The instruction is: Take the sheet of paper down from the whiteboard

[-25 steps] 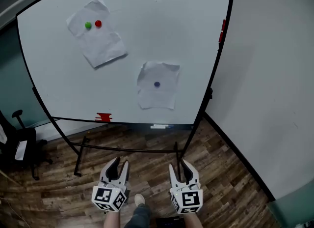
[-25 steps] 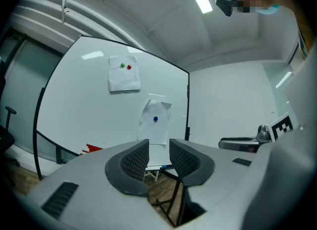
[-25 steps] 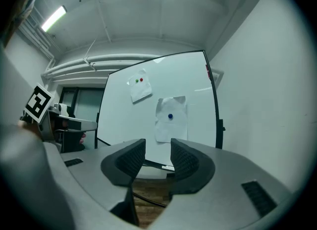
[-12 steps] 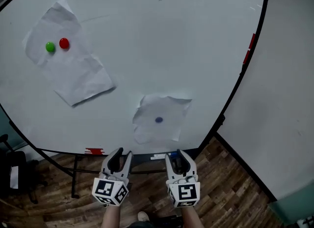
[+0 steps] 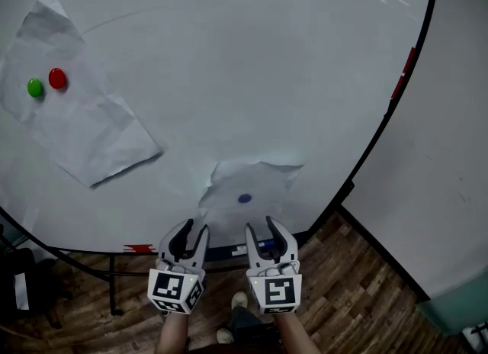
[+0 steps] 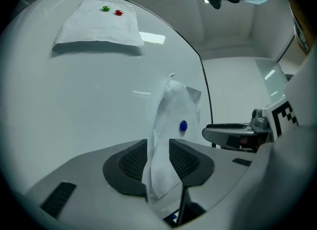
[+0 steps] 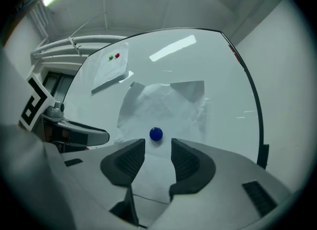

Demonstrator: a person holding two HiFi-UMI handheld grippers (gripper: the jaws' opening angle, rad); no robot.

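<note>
Also on whiteboard (image 5: pixel 267 55): second sheet (image 5: pixel 85 133)

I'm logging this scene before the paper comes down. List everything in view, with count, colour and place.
large whiteboard: one, white with a black frame, fills most of the head view
crumpled white paper sheets: two, both on the board; upper-left sheet, lower sheet just above the grippers
small round magnets: three; green magnet and red magnet on the upper-left sheet, blue magnet on the lower sheet
red strip: one, on the board's right frame edge
wooden plank floor: brown, below the board
wall: white, right of the board
left gripper: grey, jaws apart, lower sheet's bottom edge between them
right gripper: grey, jaws apart, aimed at the blue magnet
</note>
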